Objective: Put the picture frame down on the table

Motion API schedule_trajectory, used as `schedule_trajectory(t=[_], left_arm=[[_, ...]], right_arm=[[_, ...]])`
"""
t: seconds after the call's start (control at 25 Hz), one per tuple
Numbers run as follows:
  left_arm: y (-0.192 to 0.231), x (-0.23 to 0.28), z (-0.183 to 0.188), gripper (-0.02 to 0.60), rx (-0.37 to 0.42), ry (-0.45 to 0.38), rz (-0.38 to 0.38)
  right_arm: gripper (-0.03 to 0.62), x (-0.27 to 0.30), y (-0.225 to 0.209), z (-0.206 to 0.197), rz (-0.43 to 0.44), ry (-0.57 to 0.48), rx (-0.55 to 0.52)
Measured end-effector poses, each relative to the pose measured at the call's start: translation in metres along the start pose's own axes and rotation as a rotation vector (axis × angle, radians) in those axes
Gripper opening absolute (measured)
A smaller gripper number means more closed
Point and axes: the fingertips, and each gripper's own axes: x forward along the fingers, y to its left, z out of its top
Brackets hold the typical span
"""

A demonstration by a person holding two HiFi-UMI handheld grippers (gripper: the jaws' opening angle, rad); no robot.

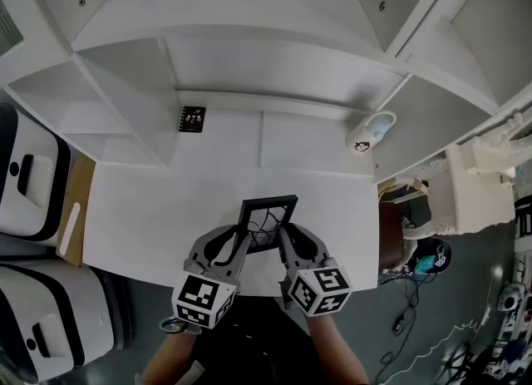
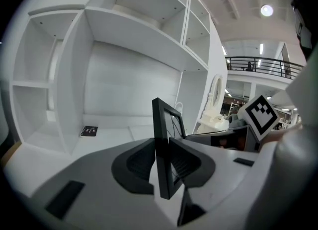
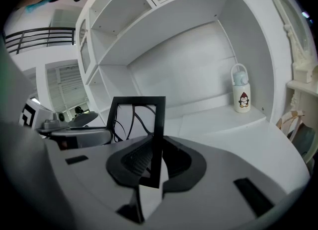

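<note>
We read the picture frame (image 1: 268, 201) as smooth matt black. Counter (image 1: 158, 209): smooth matt white. Left gripper (image 1: 247, 235) and right gripper (image 1: 288, 234): matt grey plastic shells, ribbed black pads (image 2: 135, 164).
</note>
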Motion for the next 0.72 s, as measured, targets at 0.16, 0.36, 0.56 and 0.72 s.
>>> schedule_trajectory(t=[0.16,0.36,0.56,0.72], left_arm=[[0.012,0.011,-0.020,0.087,-0.027,0.044,0.008],[0.023,0.024,-0.042,0.087,-0.071,0.096,0.004],[0.033,0.038,-0.067,0.087,-0.125,0.153,0.003],[0.042,0.050,-0.087,0.087,-0.150,0.207,-0.002]], right_arm=[[0.061,0.010,-0.006,-0.014,-0.006,0.038,-0.004],[0.058,0.025,-0.015,-0.031,-0.015,0.089,-0.001],[0.058,0.041,-0.025,-0.052,-0.029,0.147,0.008],[0.057,0.053,-0.033,-0.069,-0.040,0.194,0.016]])
